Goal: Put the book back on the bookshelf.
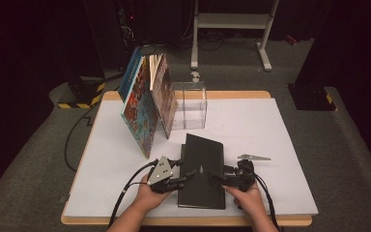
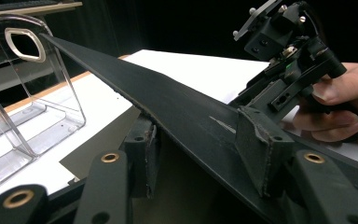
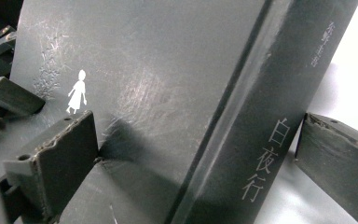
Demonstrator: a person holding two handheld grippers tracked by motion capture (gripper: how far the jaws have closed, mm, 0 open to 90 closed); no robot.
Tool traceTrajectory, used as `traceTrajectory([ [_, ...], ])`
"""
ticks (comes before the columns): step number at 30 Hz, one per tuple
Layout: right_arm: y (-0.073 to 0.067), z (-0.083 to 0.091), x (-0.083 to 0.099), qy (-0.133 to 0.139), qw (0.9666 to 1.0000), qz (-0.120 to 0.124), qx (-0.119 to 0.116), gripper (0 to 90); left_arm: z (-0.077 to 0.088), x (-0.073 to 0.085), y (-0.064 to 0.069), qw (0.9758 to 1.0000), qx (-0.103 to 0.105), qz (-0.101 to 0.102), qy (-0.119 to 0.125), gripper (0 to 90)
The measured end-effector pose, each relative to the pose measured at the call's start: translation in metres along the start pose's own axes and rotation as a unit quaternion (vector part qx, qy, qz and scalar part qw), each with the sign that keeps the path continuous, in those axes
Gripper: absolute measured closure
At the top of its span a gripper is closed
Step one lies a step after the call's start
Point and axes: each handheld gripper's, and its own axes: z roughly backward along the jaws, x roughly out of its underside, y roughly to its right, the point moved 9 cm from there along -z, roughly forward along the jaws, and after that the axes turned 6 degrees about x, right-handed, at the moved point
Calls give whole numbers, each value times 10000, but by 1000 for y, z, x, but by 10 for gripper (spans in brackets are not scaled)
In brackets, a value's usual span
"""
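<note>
Low in the high view, two hands come in from the bottom edge, and between them lies the black book [image 1: 202, 170] flat on the white surface [image 1: 280, 145], just below centre of the frame. The left claw [image 1: 189, 176] is on the book's left edge; in the left gripper view its jaws are clamped on the lifted front cover [image 2: 168, 107], one pad under it and one on top, so the cover slants up toward the upper left of that frame. The right claw [image 1: 216, 177] sits at the book's right edge, spread wide and gripping nothing: in the right gripper view one pad rests over the cover at lower left, the other stands clear of the spine [image 3: 265, 140] at right, with a gap between. White characters run down that spine, and a small white figure [image 3: 77, 97] marks the cover. Just right of the right hand, a small grey plate [image 1: 253, 157] lies on the surface. Further up, at centre, stands a clear holder [image 1: 189, 105]. Leaning against its left side, three colourful books [image 1: 147, 104] tilt toward the upper left
</note>
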Motion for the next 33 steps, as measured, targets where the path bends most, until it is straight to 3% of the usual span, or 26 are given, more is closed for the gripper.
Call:
traceTrajectory([
  [5,-2,-1,0,-56,9997,-122,-201,0,1,0,1,10000,-10,-46,50,510],
  [10,-4,2,-2,-75,9999,59,-54,30,2,1,2,9999,12,-21,170,511],
  [11,-5,5,-2,-29,9999,117,-23,51,2,2,1,9999,17,41,145,512],
  [14,-8,11,-4,86,9992,323,203,116,-2,9,-5,9989,32,472,-51,510],
  [15,-8,15,-5,194,9981,463,370,145,-2,11,-6,9983,38,584,-70,510],
  [17,-11,21,-9,376,9964,586,484,205,-2,11,-8,9979,-1,641,-82,510],
  [21,-18,31,-16,649,9913,922,686,250,-1,3,-7,9986,-145,498,-61,513],
  [24,-21,38,-21,888,9877,1036,759,287,-2,-3,-8,9991,-243,355,-66,514],
  [29,-27,55,-32,1342,9784,1271,931,364,-5,-12,-10,9991,-378,212,-15,516],
  [33,-32,67,-37,1617,9690,1500,1110,407,-10,-16,-14,9989,-445,134,59,518],
])
